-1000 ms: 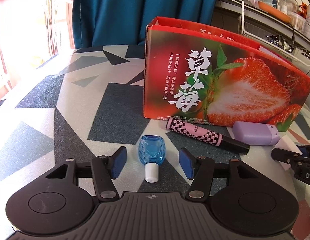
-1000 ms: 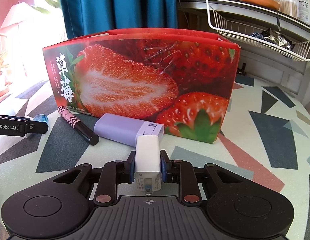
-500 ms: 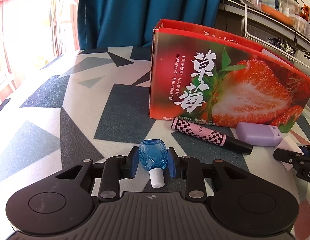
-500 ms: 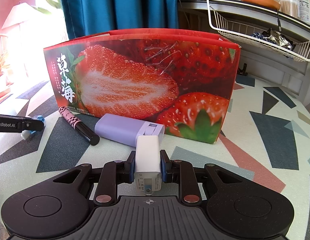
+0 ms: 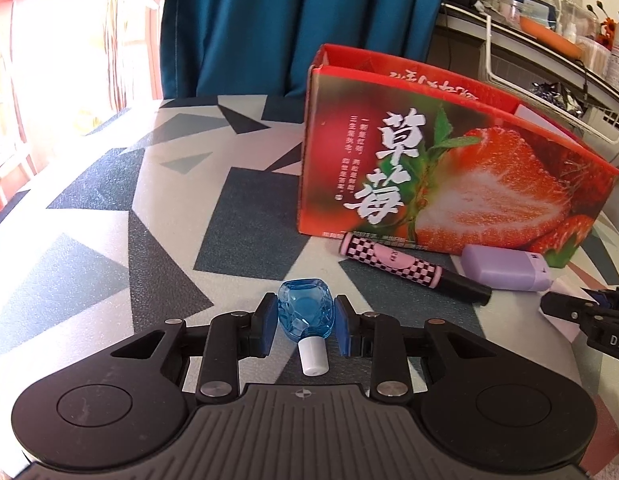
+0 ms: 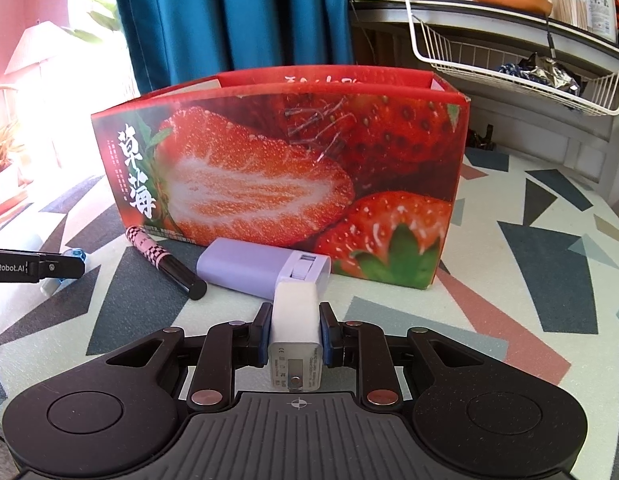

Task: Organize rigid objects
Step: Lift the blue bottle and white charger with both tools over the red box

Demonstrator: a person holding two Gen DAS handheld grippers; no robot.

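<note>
My left gripper is shut on a small blue bottle with a white cap that points back at the camera. My right gripper is shut on a white charger block. A red strawberry box, open at the top, stands behind both; it also shows in the right wrist view. A pink checkered pen and a lilac case lie in front of the box. In the right wrist view the pen and the case lie just beyond the charger.
The table has a geometric patterned cloth. A blue curtain hangs behind. A white wire basket and a cluttered shelf are at the back right. The left gripper's tip shows at the left of the right wrist view.
My left gripper closed on the blue bottle and has lifted slightly. My right gripper, still holding the charger, has risen a little.
</note>
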